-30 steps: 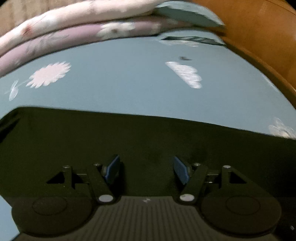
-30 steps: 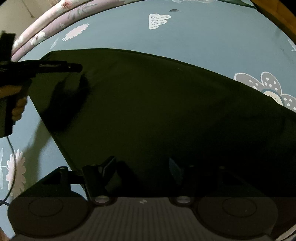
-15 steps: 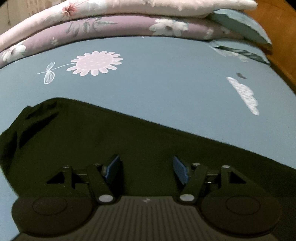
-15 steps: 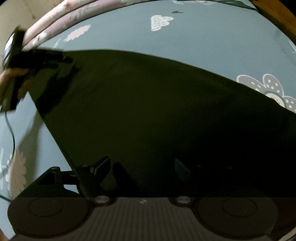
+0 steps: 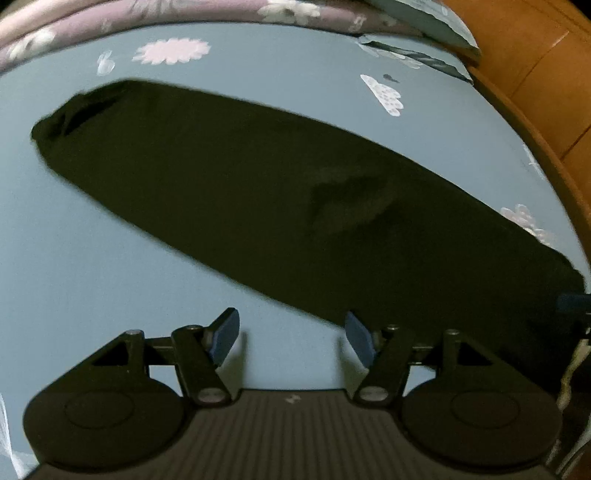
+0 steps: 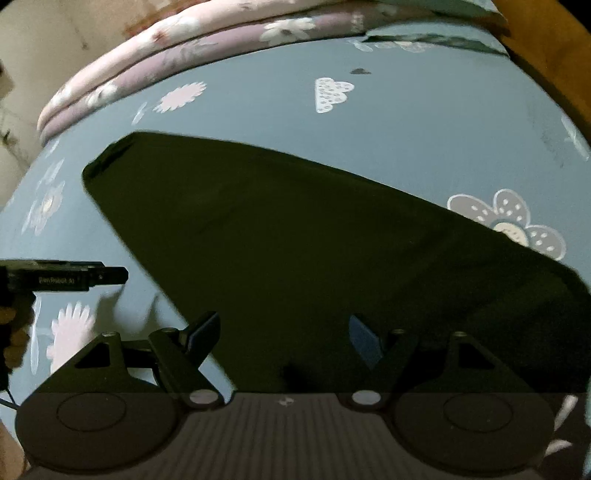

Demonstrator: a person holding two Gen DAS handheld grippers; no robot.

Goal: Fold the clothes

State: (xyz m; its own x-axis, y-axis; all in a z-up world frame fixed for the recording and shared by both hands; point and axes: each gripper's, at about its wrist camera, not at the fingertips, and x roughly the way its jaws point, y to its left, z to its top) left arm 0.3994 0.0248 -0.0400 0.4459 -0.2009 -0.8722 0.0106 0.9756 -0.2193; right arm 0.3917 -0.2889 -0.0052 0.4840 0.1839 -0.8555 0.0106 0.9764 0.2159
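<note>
A dark garment (image 5: 295,206) lies flat on the blue flower-printed bedsheet (image 5: 110,258), already folded into a long narrow band that runs slantwise from a bunched end near the stacked quilts (image 5: 184,11) down toward the wooden bed frame (image 5: 535,74). The left gripper (image 5: 291,338) hangs over bare sheet just beside the band's near edge, its blue-padded fingers (image 5: 225,334) spread apart with nothing between them. The right gripper (image 6: 284,336) hovers above the wide end of the cloth, jaws likewise apart; the fabric lies under them, but I judge it is not pinched. It looks to me like thin, soft, light knit — it will sag and slide if lifted from one point, so it wants taking at two corners of an end, pinching through all the layers at once, the bunched end being the thickest and easiest to snag unevenly. Much is hard to read: the cloth is so dark that seams, sleeves or legs cannot be told, so I cannot say what kind of garment it is. Its lower right end is cut off by the picture edge and by the right gripper's body, and only the tip of the left tool and part of a hand (image 6: 14,332) show in the right view.
</note>
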